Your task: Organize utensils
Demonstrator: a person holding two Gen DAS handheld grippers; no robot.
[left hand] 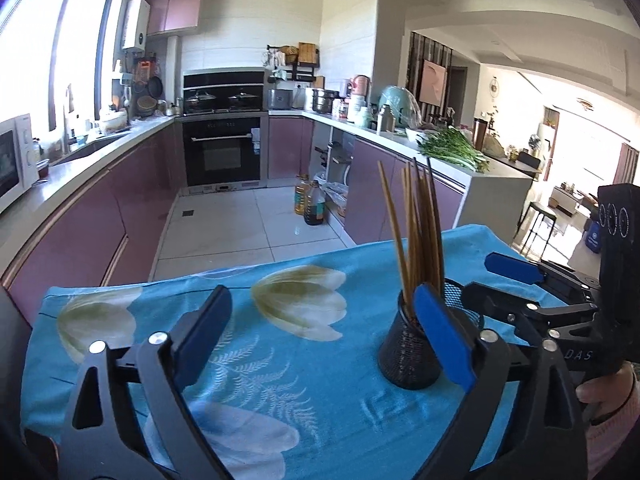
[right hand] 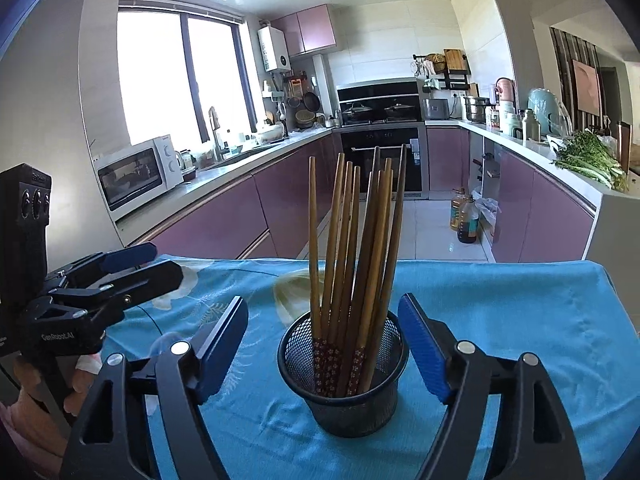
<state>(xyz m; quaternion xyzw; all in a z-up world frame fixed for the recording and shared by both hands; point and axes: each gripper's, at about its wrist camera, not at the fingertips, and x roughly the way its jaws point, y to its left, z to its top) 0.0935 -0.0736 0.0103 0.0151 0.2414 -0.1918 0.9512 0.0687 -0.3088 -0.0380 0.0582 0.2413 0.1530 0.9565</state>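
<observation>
A black mesh cup (right hand: 344, 384) stands upright on the blue floral cloth (right hand: 520, 320) and holds several wooden chopsticks (right hand: 352, 248), handles up. My right gripper (right hand: 326, 344) is open with its jaws either side of the cup, not touching it. In the left wrist view the cup (left hand: 408, 356) and chopsticks (left hand: 416, 232) sit right of centre. My left gripper (left hand: 324, 340) is open and empty, its right finger in front of the cup. The right gripper (left hand: 492, 284) shows at the cup's right; the left gripper (right hand: 156, 268) shows at the left in the right wrist view.
The cloth-covered table (left hand: 280, 360) ends at a far edge above the tiled kitchen floor (left hand: 240, 224). Purple cabinets line both sides. Oil bottles (left hand: 310, 202) stand on the floor. Greens (left hand: 456, 148) lie on the right counter. A microwave (right hand: 140, 172) sits at the left.
</observation>
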